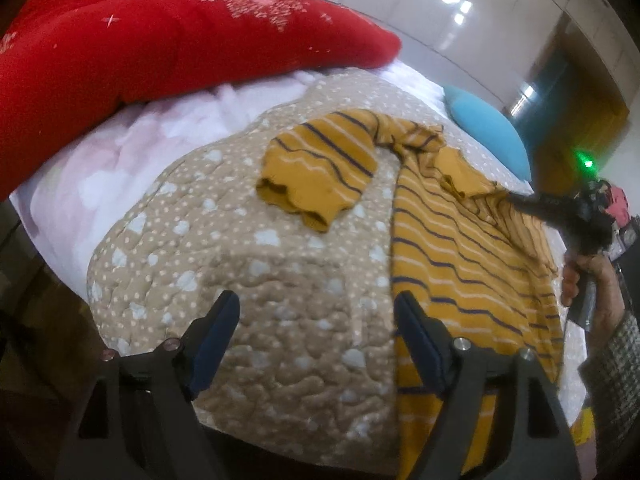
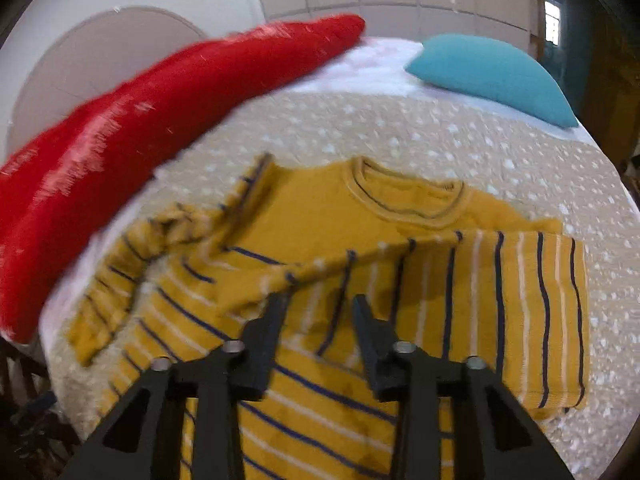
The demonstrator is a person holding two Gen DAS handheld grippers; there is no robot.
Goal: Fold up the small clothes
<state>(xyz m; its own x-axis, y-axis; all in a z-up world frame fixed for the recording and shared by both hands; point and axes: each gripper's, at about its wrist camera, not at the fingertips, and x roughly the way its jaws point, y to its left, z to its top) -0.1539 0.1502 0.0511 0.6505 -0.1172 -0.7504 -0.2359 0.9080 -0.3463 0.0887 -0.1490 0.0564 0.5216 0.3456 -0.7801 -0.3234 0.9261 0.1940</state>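
Right hand-held gripper [image 2: 318,304] hovers parted above striped sweater [image 2: 320,248].

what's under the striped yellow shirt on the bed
The striped yellow shirt lies on a tan dotted quilt, which shows all around it. Anything directly beneath the fabric is covered.

Black grippers [image 1: 316,312] (silver screws), checked sleeve [image 1: 616,364]

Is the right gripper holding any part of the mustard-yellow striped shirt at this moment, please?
No, the right gripper stands open above the mustard-yellow striped shirt, with no cloth pinched between its fingers.
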